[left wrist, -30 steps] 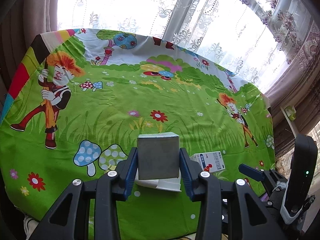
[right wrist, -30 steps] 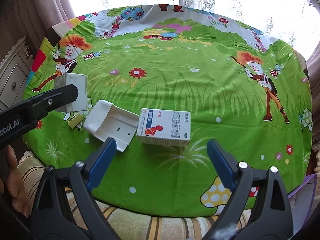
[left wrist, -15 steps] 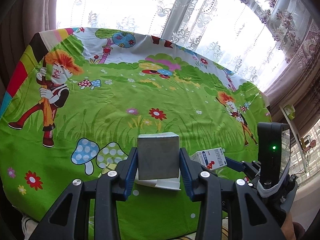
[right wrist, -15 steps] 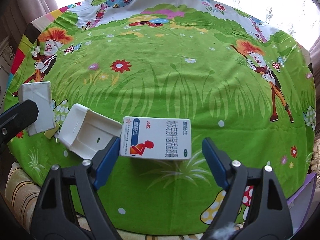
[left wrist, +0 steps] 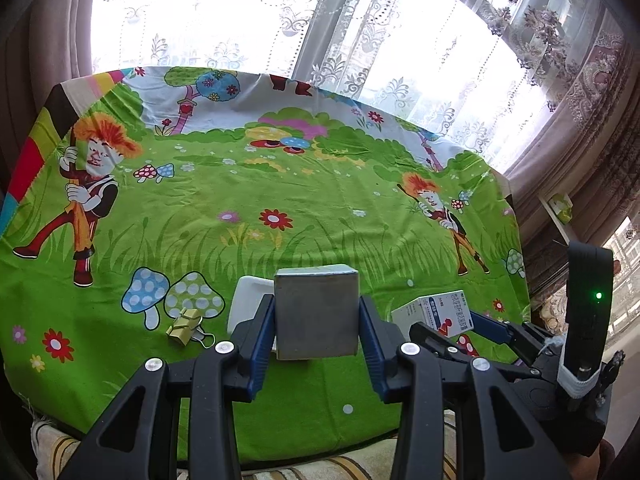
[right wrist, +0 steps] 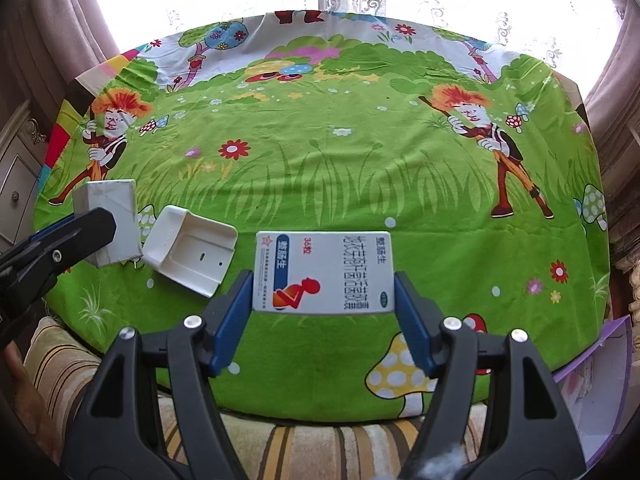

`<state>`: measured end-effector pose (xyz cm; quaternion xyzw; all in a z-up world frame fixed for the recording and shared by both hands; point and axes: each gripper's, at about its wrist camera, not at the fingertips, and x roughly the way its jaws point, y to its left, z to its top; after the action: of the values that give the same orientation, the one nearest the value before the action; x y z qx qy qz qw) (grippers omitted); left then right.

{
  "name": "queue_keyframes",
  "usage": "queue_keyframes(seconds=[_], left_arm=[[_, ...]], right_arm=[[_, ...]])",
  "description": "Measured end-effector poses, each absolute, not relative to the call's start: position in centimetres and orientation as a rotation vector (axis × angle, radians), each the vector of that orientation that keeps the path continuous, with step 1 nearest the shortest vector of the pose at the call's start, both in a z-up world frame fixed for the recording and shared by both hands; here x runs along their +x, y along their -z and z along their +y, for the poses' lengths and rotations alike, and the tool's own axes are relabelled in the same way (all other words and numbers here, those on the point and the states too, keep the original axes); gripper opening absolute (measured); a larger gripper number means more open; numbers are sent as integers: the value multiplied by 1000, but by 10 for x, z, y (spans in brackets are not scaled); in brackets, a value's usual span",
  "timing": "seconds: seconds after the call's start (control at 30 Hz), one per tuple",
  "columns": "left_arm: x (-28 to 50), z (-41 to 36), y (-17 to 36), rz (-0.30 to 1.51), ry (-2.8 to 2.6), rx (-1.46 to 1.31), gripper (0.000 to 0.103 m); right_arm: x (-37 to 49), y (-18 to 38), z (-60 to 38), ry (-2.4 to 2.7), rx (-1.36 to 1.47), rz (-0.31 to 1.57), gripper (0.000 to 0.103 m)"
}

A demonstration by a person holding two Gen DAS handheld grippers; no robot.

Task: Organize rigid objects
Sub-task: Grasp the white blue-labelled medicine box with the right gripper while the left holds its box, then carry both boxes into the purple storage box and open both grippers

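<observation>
Left wrist view
- Left gripper (left wrist: 316, 340): blue pads clamped on the two side faces of the plain grey box (left wrist: 316, 312); the box sits square between the fingers, raised off the cloth.
- Grey box, axis: its top edge runs across the fingers, the dull front face turned toward the camera.
- White tray (left wrist: 250, 304): lies on the green tablecloth (left wrist: 280, 184) just behind and left of the held box, partly hidden by it.
- Binder clip (left wrist: 188, 324): loose on the cloth, near the tray, left of the left finger.
- Right gripper (left wrist: 476, 326): seen from the side at right, carrying the medicine box (left wrist: 444, 312); the contact of the pads is not clear from here.

Right wrist view
- Right gripper (right wrist: 324, 300): blue pads pressed on the two short ends of the medicine box (right wrist: 324, 272); box held clear of the tablecloth (right wrist: 360, 160).
- Medicine box, axis: long axis runs straight across from one finger to the other, printed face up.
- White tray (right wrist: 188, 256): on the cloth to the left of the medicine box, open side up, apart from it.
- Grey box (right wrist: 112, 220): at far left in the left gripper (right wrist: 76, 236), just beside the tray.

Judgement
- Nearer hand: the left gripper and its box are nearer the tray than the right.
- Coming move: both boxes are carried; each likely needs a spot to be set down, and the tray lies between the two grippers.
</observation>
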<state>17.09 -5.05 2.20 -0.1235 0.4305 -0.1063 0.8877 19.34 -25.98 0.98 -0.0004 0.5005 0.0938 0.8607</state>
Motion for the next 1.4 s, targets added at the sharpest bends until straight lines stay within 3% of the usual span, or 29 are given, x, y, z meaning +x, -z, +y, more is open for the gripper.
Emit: queue_keyframes(seconds=[1.4], left_arm=[[24, -313, -38, 1024, 858, 88, 41]], right_arm=[[18, -55, -508, 234, 207, 960, 72]])
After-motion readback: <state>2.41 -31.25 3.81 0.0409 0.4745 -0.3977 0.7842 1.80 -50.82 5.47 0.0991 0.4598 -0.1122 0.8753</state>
